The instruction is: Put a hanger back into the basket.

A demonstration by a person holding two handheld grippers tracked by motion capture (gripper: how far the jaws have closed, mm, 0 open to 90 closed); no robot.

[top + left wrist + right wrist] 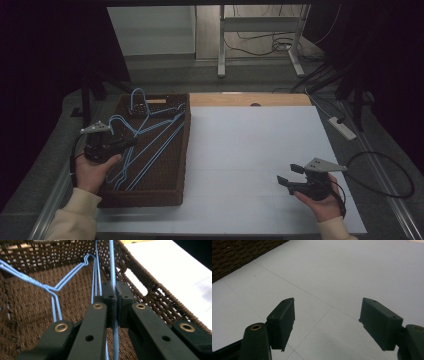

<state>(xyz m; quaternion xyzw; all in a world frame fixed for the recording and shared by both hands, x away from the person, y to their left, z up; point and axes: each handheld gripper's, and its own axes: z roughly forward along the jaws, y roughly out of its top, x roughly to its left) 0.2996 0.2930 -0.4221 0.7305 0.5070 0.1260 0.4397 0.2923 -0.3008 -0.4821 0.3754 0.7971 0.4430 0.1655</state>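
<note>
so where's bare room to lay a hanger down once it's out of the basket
The white tabletop is bare between the basket and the right hand-held gripper, back to the wooden strip. Crowded: the basket itself, where the left hand-held gripper pinches one of the tangled blue hangers.

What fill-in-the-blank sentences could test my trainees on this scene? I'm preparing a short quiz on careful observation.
1. The left tool is shut on the wire of a ____ hanger.
2. The hangers lie in a brown woven ____ at the table's left.
3. The right tool hovers over the white table with its jaws ____.
4. The basket holds ____ than one hanger.

Missing words: blue; basket; open; more
</note>
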